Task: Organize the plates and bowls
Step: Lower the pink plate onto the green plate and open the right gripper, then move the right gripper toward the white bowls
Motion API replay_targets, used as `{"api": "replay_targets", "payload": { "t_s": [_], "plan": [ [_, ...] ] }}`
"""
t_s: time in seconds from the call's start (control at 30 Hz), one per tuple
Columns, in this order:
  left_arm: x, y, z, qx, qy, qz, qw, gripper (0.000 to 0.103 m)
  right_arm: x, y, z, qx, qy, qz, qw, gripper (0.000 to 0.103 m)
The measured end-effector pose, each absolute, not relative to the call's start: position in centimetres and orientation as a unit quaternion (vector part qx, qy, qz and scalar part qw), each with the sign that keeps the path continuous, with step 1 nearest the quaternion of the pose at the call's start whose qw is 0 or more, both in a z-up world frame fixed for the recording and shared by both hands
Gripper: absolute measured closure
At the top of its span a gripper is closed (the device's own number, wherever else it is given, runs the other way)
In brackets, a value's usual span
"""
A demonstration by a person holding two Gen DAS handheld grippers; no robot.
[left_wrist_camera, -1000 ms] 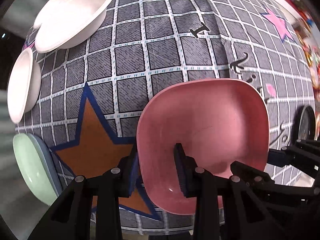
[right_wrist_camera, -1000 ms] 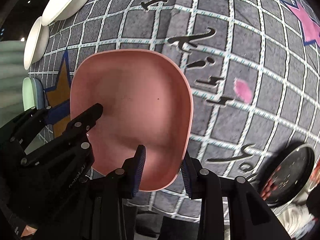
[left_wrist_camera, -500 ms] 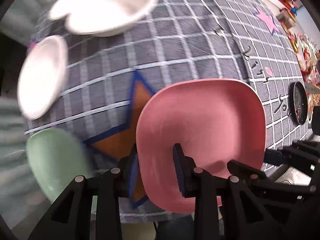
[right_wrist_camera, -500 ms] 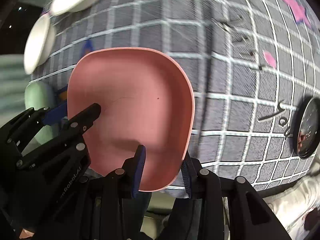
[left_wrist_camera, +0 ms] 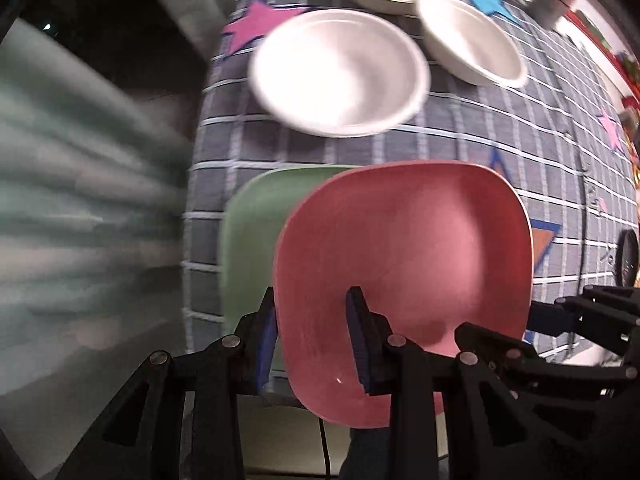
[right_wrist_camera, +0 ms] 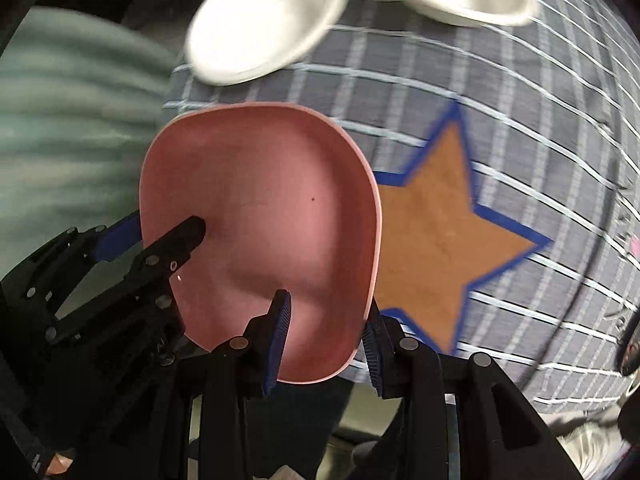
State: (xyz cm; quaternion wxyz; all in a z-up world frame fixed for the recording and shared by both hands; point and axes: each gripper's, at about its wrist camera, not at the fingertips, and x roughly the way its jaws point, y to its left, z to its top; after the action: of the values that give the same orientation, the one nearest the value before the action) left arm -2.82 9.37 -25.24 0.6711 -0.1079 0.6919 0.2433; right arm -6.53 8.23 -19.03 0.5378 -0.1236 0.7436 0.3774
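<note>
Left third of both wrist views smeared to grey-green streaks. Green plate point(left_wrist_camera: 250, 248) mostly hidden behind pink plate point(left_wrist_camera: 404, 252), centre frame. Left gripper point(left_wrist_camera: 312, 336) clamped on pink plate's left rim; right gripper point(right_wrist_camera: 326, 340) clamped on its lower right rim, one pad each side. Pink plate squarish, rounded corners, matte. White bowls point(left_wrist_camera: 340, 72) blurred, upper frame, on gridded cloth point(right_wrist_camera: 520, 112).

Pink plate point(left_wrist_camera: 416, 240): smooth, satin plastic. White bowls point(left_wrist_camera: 340, 72): glossy. Tablecloth point(right_wrist_camera: 500, 92): matt woven cloth, printed grid.
</note>
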Motion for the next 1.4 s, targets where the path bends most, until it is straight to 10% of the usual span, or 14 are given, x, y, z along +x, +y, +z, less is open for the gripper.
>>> {"api": "replay_targets", "payload": {
  "t_s": [0.23, 0.33, 0.47, 1.4],
  "plan": [
    [-3.8, 15.5, -24.8, -0.104, 0.692, 0.255, 0.668, 0.063, -8.9, 11.9, -18.5, -0.133, 0.744, 0.389, 0.527, 0.065],
    [-5.3, 16.6, -24.9, -0.096, 0.692, 0.283, 0.657, 0.035, -9.1, 12.8, -18.6, -0.134, 0.741, 0.391, 0.53, 0.061],
    [-8.1, 17.8, -23.4, -0.118, 0.682, 0.286, 0.662, 0.024, -7.6, 11.8, -18.8, -0.135, 0.742, 0.373, 0.54, 0.002],
    [0.2, 5.8, -15.8, -0.009, 0.678, 0.126, 0.724, 0.024, -7.9, -0.1, -22.4, 0.028, 0.764, 0.213, 0.608, 0.001]
  ]
}}
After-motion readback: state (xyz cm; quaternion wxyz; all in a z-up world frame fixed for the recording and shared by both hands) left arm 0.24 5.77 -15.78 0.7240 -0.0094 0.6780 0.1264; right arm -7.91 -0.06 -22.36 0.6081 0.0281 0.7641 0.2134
